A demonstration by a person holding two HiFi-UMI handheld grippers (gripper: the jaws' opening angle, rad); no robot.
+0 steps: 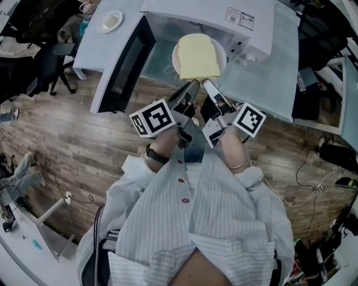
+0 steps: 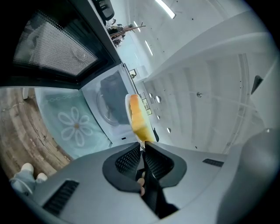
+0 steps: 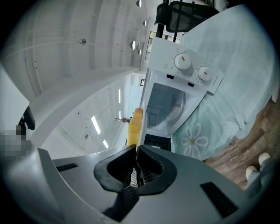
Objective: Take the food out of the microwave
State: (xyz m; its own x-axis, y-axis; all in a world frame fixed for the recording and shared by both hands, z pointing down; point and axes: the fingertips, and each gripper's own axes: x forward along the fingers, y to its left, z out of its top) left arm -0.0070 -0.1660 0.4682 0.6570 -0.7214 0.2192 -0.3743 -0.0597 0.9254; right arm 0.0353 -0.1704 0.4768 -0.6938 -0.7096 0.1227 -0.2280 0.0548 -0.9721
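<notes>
- My left gripper (image 1: 192, 85) (image 2: 143, 146) has its fingers clamped on the near rim of the white plate (image 1: 175, 60) (image 2: 127, 106), the rim pinched thin between the ribbed pads
- My right gripper (image 1: 207, 84) (image 3: 136, 149) bites the same rim just beside the left one, its jaws closed down on the plate's edge (image 3: 141, 124)
- The white plate holds one slice of yellow bread (image 1: 198, 56) (image 2: 138, 119) (image 3: 134, 126), which lies flat and covers most of it
- In both gripper views the plate and the slice show edge-on, straight ahead of the jaws
- The plate hangs between my two grippers just in front of the open mouth of the microwave (image 1: 215, 15) (image 3: 173, 103), clear of the table
- The microwave door (image 1: 121, 68) (image 2: 52, 50) stands swung wide to the left
- Two dials (image 3: 182, 61) sit on the microwave's front panel
- The microwave rests on a pale cloth with a flower print (image 2: 75, 126) (image 3: 192, 138)
- A small dish (image 1: 110, 21) sits on the table beyond the door, well apart from my plate; it holds something pale that I cannot make out
</notes>
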